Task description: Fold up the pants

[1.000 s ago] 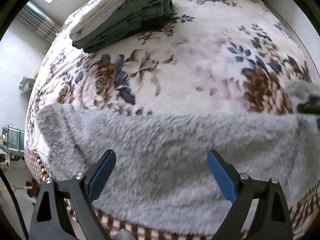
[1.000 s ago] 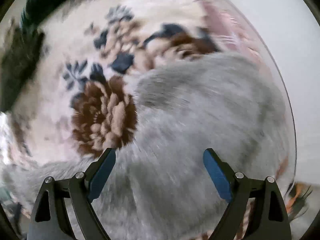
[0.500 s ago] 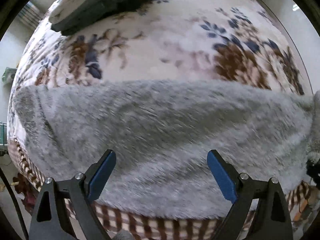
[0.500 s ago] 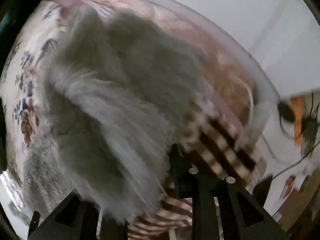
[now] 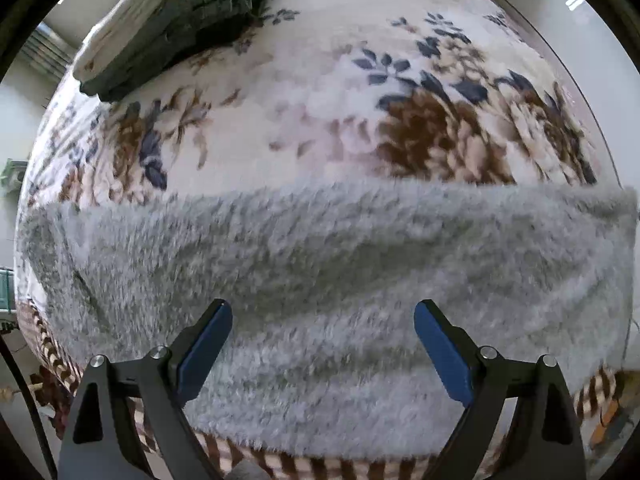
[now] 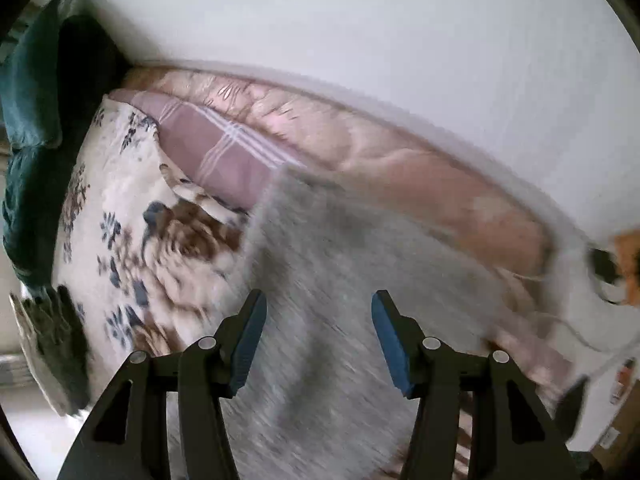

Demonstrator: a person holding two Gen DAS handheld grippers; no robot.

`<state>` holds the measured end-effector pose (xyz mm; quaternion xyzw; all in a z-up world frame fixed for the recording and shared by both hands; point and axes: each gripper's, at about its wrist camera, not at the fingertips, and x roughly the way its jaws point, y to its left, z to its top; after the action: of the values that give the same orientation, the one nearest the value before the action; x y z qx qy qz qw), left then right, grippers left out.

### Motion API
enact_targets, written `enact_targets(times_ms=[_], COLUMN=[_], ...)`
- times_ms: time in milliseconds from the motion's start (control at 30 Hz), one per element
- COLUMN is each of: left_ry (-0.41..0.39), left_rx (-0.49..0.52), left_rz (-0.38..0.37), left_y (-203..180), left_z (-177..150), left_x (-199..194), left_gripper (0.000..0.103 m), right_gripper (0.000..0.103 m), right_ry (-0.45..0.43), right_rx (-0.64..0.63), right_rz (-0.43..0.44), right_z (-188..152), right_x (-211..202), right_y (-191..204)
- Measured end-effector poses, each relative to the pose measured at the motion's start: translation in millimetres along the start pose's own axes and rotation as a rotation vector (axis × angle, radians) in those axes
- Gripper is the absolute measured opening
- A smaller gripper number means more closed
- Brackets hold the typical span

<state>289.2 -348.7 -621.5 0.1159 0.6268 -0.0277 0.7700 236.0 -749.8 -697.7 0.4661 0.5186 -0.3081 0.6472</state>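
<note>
The grey fluffy pants (image 5: 320, 264) lie flat in a wide band across the near edge of the bed, over the floral blanket (image 5: 304, 112). My left gripper (image 5: 322, 340) is open and empty, its blue pads just above the middle of the pants. In the right wrist view the pants (image 6: 344, 288) show blurred at their right end. My right gripper (image 6: 318, 332) is open and empty above that end, holding nothing.
A stack of folded clothes (image 5: 172, 24), dark green and white, sits at the far left of the bed. A pink pillow (image 6: 224, 152) and pink quilt (image 6: 400, 176) lie along the white wall (image 6: 360, 40). A dark teal cushion (image 6: 36, 120) is at the left. The checked bed edge (image 5: 280, 456) is below.
My right gripper, shut on the pants' end half a second ago, has opened and let go; the pants lie spread flat. My left gripper stayed open over the pants, shifting slightly.
</note>
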Motion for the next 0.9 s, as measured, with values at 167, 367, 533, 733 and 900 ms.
enact_targets(times_ms=[167,367,533,733,900], left_ry=[-0.030,-0.022,0.006,-0.030,-0.015], left_rx=[-0.022,-0.075,-0.121,-0.188,-0.282], left_rz=[0.047,0.022,0.022,-0.035,0.013], left_y=[-9,4,22,72,166], left_z=[18,23,19,2,-21], left_x=[11,18,20,-5,-22], left_gripper=[0.093,0.093,0.093,0.093,0.093], right_gripper=[0.004,0.003,0.018,0.063,0.063], right_ry=[0.047,-0.187,0.057,0.020,0.229], right_rx=[-0.086,-0.304,-0.354,-0.433,-0.462], right_rz=[-0.106,-0.070,-0.083,-0.071,0.023], right_z=[18,0,4,-79,-210], right_x=[53,0,45,0,2], right_y=[31,73,78,85,114])
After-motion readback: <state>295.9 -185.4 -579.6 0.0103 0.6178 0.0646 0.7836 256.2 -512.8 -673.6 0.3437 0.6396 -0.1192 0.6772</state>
